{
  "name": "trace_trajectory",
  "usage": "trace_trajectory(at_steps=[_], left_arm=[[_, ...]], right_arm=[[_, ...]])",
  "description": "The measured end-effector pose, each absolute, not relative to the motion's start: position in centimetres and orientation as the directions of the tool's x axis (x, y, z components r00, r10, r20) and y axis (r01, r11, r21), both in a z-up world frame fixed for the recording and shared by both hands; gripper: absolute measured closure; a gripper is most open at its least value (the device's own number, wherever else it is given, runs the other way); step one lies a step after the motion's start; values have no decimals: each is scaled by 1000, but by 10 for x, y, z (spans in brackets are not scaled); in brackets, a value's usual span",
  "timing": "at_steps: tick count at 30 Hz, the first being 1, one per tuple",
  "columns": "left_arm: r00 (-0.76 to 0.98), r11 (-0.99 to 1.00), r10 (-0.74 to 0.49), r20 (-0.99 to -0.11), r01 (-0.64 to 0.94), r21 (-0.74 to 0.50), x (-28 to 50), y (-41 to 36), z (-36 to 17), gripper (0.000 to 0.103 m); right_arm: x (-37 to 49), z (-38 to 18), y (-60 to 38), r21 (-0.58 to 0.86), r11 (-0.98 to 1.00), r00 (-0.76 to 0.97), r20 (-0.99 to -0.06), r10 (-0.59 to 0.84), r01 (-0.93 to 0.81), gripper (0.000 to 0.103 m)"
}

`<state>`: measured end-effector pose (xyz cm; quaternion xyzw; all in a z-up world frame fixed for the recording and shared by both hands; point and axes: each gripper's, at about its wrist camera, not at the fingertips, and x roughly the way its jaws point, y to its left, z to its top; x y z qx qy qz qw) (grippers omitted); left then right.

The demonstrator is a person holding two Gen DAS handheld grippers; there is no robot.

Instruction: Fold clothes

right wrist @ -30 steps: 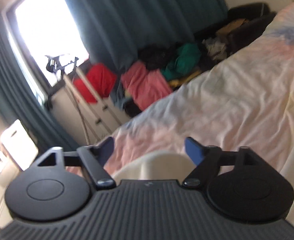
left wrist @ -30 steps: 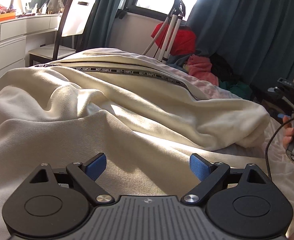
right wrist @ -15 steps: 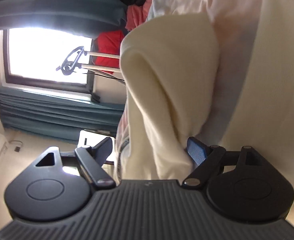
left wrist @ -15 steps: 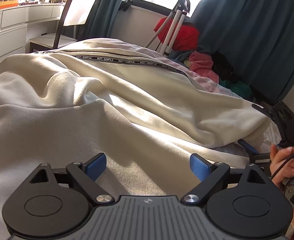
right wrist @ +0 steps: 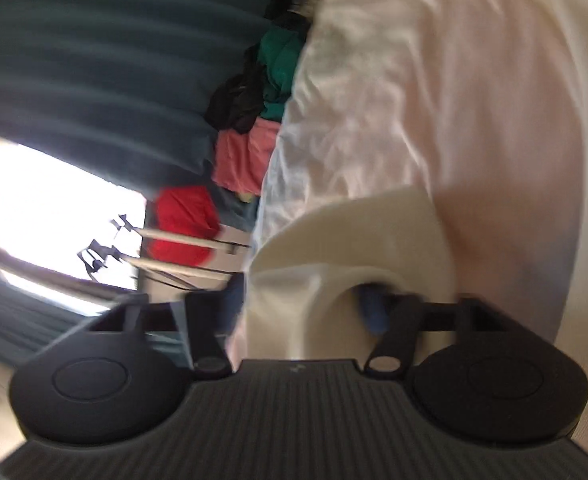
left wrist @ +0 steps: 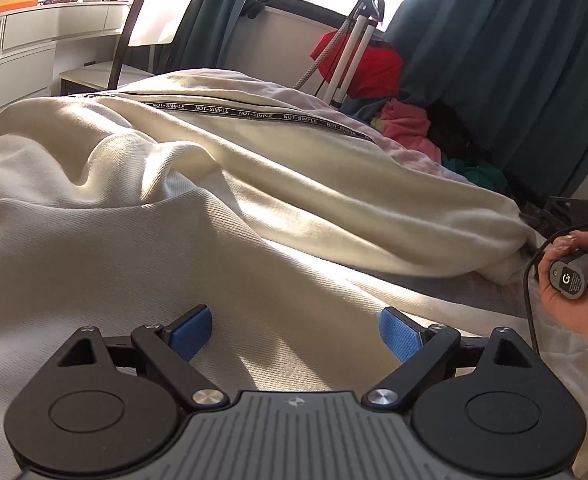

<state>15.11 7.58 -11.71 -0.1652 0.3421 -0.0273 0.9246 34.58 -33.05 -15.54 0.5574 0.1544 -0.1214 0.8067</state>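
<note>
The cream, thick-knit garment (left wrist: 254,208) sprawls over the bed (right wrist: 433,100). The right gripper (right wrist: 305,304), jaws just closing on its cuff end, readies a fold; the left gripper (left wrist: 294,332) hovers wide above.

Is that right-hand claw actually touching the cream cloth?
Touching. In the right wrist view, the right gripper has just been closing, and a fold of the cream garment sits bunched between its blue pads.

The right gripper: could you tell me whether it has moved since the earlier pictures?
Yes. The right gripper has rolled: the window, upright before, now lies sideways. Its jaws have just been closing, and the cream garment's end lies between them.
</note>
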Motion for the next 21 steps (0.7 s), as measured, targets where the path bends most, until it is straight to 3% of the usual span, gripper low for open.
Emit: trace_trajectory(at_steps=[1, 2, 5, 9, 13, 21], left_arm=[[765, 942, -166, -623, -64, -330, 152, 76, -117, 11], [765, 941, -168, -622, -64, -334, 152, 77, -117, 11], [769, 940, -172, -616, -60, -337, 152, 77, -116, 11], [773, 940, -180, -609, -48, -338, 151, 76, -115, 11], [771, 936, -185, -609, -50, -348, 154, 77, -116, 11], [766, 934, -193, -613, -48, -354, 153, 78, -116, 11]], right_arm=[[352, -144, -332, 831, 409, 916, -399, -35, 377, 86], [358, -132, -333, 796, 466, 910, -412, -47, 385, 91], [370, -97, -337, 702, 603, 909, -406, -97, 379, 94], [354, -51, -353, 611, 728, 944, -286, -162, 310, 95], [326, -43, -361, 452, 846, 957, -190, -220, 284, 95], [257, -142, -415, 714, 617, 916, -399, -29, 331, 93]])
